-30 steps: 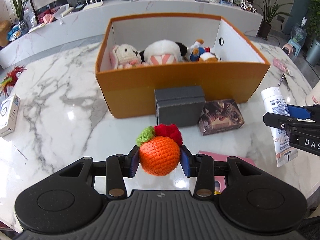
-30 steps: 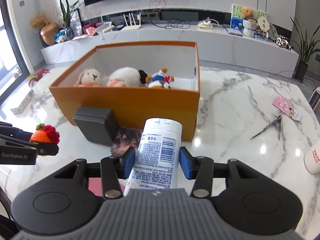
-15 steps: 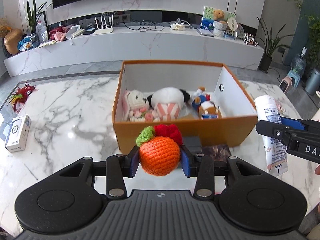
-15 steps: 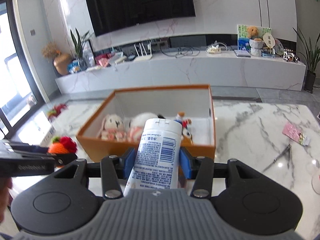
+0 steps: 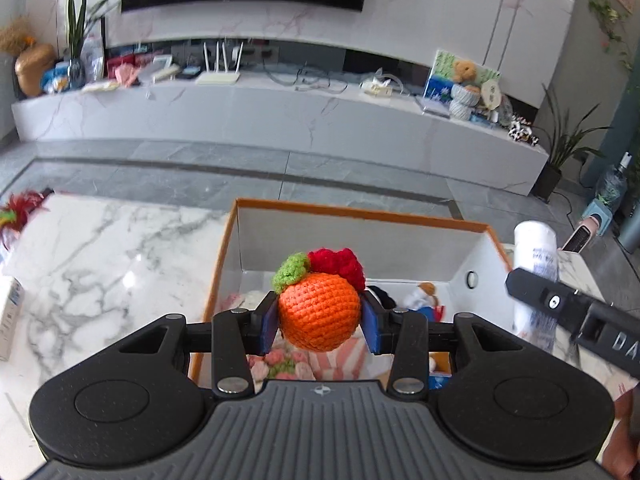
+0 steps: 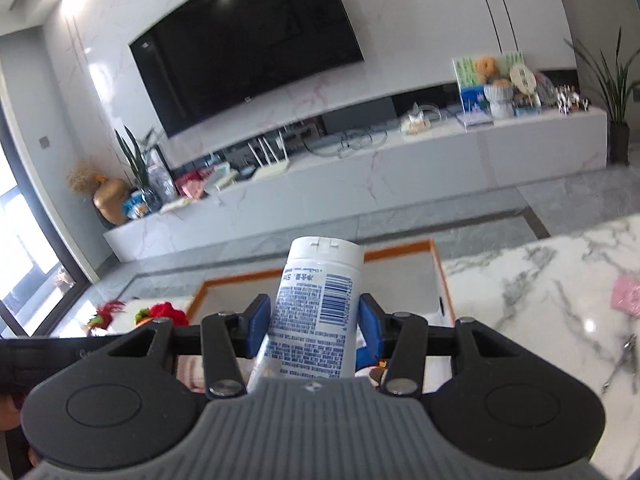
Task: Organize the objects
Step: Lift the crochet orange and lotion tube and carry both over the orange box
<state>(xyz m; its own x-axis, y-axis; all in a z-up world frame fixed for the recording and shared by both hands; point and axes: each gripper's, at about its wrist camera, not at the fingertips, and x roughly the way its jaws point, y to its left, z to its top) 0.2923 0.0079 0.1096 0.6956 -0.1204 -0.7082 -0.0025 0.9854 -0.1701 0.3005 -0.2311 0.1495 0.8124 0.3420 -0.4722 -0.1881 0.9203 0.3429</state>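
Crocheted orange (image 5: 318,316), green-and-red top, clamped in left claw (image 5: 319,322).

1. The left gripper (image 5: 319,317) has come up and forward: one second ago it was low before the orange box (image 5: 460,227), now it hangs over the open box.
2. The crochet orange (image 5: 318,311) it carries is now above the plush toys (image 5: 425,301) inside.
3. The right gripper (image 6: 308,320) rose and moved forward too; its white tube (image 6: 316,304) now stands over the box's near part.
4. The grey case and card box before the box have gone out of both views.
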